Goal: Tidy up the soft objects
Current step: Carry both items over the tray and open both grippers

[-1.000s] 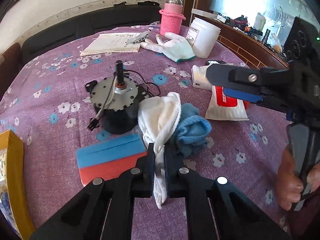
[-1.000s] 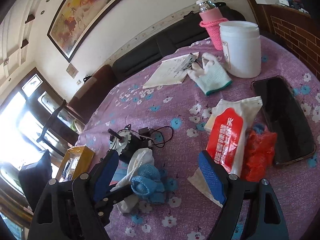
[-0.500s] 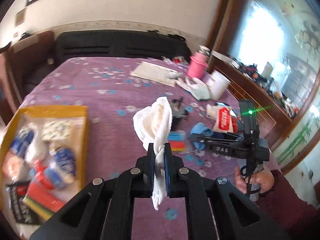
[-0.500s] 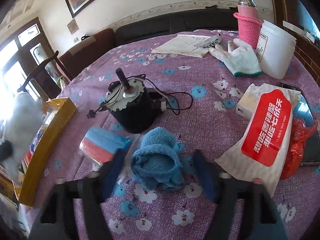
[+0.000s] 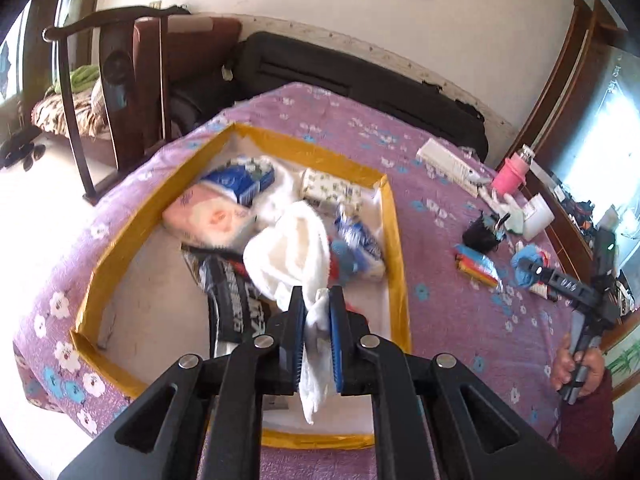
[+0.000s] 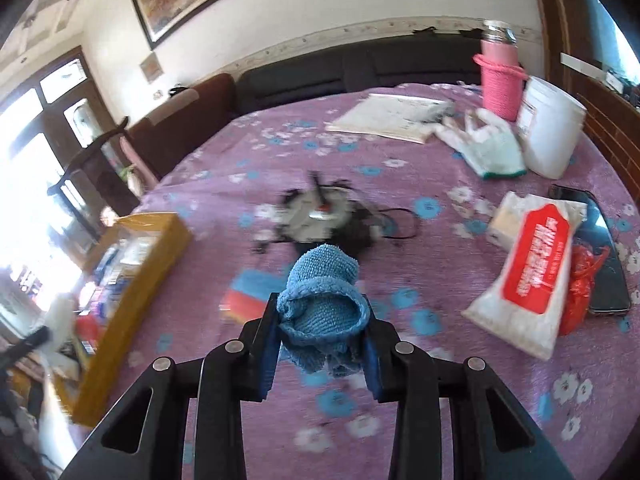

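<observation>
My left gripper [image 5: 316, 312] is shut on a white cloth [image 5: 288, 252] and holds it above the yellow-rimmed box [image 5: 394, 248], which holds several soft packets. My right gripper [image 6: 322, 320] is shut on a blue towel [image 6: 324, 292], lifted a little above the purple floral tablecloth [image 6: 248, 148]. The right gripper also shows in the left wrist view [image 5: 532, 270] with the blue towel [image 5: 522, 258] at its tip. The box shows at the left of the right wrist view [image 6: 132, 276].
On the table lie a black motor with wires [image 6: 320, 216], a blue-and-red sponge [image 6: 244, 292], a wet-wipes pack [image 6: 528, 264], a red bag [image 6: 580, 288], a phone [image 6: 604, 248], a white glove [image 6: 488, 148], a white tub [image 6: 548, 136], a pink bottle [image 6: 500, 76] and papers [image 6: 388, 118].
My left gripper carried the white cloth left from beside the motor to above the yellow box. My right gripper closed on the blue towel and lifted it.
</observation>
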### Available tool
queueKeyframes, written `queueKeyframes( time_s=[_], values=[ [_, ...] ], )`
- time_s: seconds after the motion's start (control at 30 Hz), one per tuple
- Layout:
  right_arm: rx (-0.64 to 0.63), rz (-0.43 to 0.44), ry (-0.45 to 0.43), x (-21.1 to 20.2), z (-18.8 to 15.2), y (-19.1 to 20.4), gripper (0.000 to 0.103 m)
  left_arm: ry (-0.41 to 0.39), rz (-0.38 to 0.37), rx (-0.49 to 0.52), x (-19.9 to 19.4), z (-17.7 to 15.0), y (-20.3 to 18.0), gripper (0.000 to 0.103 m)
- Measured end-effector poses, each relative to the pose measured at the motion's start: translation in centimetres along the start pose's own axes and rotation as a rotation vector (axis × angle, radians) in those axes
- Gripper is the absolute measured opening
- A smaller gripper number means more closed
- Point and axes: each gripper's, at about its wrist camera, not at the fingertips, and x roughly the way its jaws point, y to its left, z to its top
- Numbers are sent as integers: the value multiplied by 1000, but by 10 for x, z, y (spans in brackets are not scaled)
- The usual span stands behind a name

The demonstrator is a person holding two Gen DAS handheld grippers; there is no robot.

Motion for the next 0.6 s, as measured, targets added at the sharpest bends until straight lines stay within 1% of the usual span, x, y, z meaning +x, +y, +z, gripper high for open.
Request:
queueKeyframes(
  time_s=[0.03, 0.07, 0.1, 0.13, 0.2, 0.23, 0.3, 0.33, 0.4, 0.47, 0.6],
  values=[
    [-13, 19, 4, -2, 1, 10, 38, 29, -7, 13, 5, -3, -2, 25],
    [-28, 44, 10, -4, 1, 22, 38, 51, -14, 30, 9, -7, -5, 44],
    [-53, 83, 19, -6, 2, 40, 38, 68, -20, 47, 11, -12, -8, 58],
    [-69, 108, 26, -7, 1, 51, 38, 81, -30, 74, 12, -16, -14, 61],
    [-117, 177, 54, -7, -2, 86, 38, 66, -34, 103, 9, -19, -18, 62],
    [-135, 201, 67, -6, -4, 99, 38, 50, -29, 103, 4, -20, -18, 63],
    [-175, 253, 103, -1, -10, 129, 38, 15, -25, 79, -6, -18, -11, 70],
    [-197, 273, 121, 4, -14, 144, 38, -5, -21, 60, -13, -17, -5, 72],
    [-241, 295, 146, 14, -20, 172, 38, -42, -17, 29, -25, -15, 5, 73],
    [-276, 291, 156, 24, -24, 193, 38, -72, -15, 6, -34, -13, 14, 74],
    [-279, 301, 177, 47, -17, 221, 38, -105, -18, -29, -43, -13, 30, 77]
  ],
)
